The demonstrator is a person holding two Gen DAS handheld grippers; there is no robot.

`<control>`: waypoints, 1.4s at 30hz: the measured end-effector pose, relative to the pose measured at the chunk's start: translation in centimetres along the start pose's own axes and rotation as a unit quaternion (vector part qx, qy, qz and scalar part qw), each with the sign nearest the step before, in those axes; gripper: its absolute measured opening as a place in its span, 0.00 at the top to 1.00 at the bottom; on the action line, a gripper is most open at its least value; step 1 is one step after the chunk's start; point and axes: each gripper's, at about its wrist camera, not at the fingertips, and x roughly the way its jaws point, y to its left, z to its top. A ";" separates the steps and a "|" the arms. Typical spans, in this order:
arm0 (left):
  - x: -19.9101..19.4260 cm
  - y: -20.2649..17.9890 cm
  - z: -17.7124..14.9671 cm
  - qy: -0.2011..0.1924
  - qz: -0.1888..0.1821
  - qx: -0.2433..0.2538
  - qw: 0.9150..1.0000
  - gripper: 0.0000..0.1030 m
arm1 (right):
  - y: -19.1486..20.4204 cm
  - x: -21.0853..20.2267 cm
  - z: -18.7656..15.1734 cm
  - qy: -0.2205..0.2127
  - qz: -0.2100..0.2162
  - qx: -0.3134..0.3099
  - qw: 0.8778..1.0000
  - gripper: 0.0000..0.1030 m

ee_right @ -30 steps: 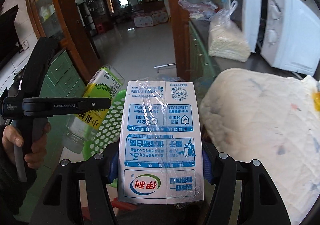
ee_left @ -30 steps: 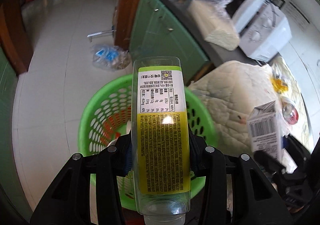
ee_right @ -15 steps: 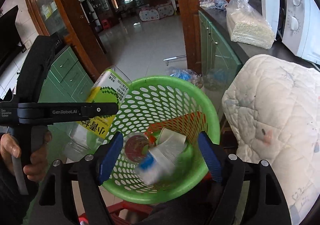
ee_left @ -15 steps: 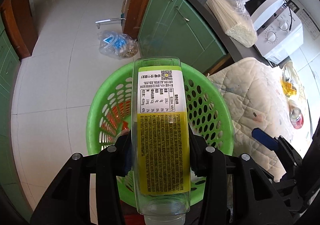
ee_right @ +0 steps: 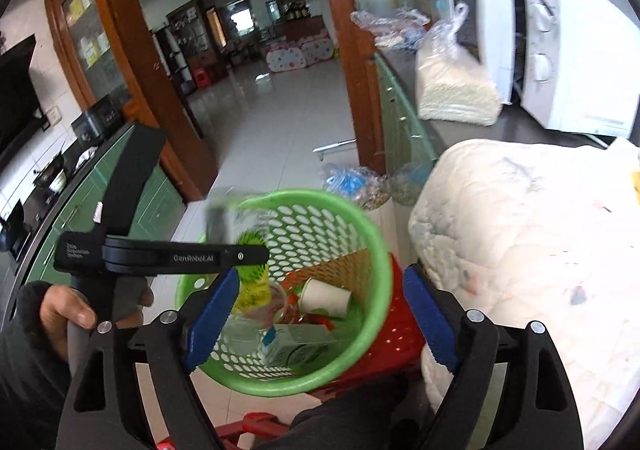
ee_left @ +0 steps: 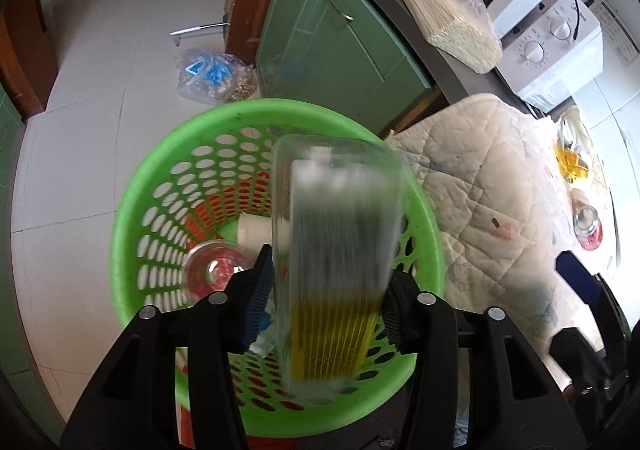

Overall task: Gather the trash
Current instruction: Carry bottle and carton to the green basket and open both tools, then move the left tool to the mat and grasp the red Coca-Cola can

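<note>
A green perforated basket stands on a red stool beside the padded table. My left gripper hangs over it with its jaws spread; the clear bottle with the yellow label is blurred between them, sliding down into the basket. It also shows blurred in the right wrist view. My right gripper is open and empty above the basket. Inside lie the milk carton, a white paper cup and a clear cup.
A quilted cream cloth covers the table to the right, with a red can on it. Green cabinets and a counter with a noodle bag and microwave stand behind. A plastic bag lies on the floor.
The right gripper opened and dropped the milk carton into the basket. The left gripper moved over the basket and has now opened; the bottle is falling.
</note>
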 end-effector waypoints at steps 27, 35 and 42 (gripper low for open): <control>-1.8 -6.6 0.7 -0.020 -0.041 0.052 0.998 0.26 | -9.9 -9.6 -2.6 -0.064 -0.109 0.092 0.988 0.17; -1.2 -9.4 0.8 -0.017 -0.053 0.075 0.996 0.26 | -14.7 -13.0 -4.1 -0.068 -0.172 0.125 0.975 0.15; -0.3 -10.9 0.9 -0.008 -0.057 0.086 0.995 0.25 | -19.8 -15.0 -5.0 -0.062 -0.220 0.158 0.961 0.14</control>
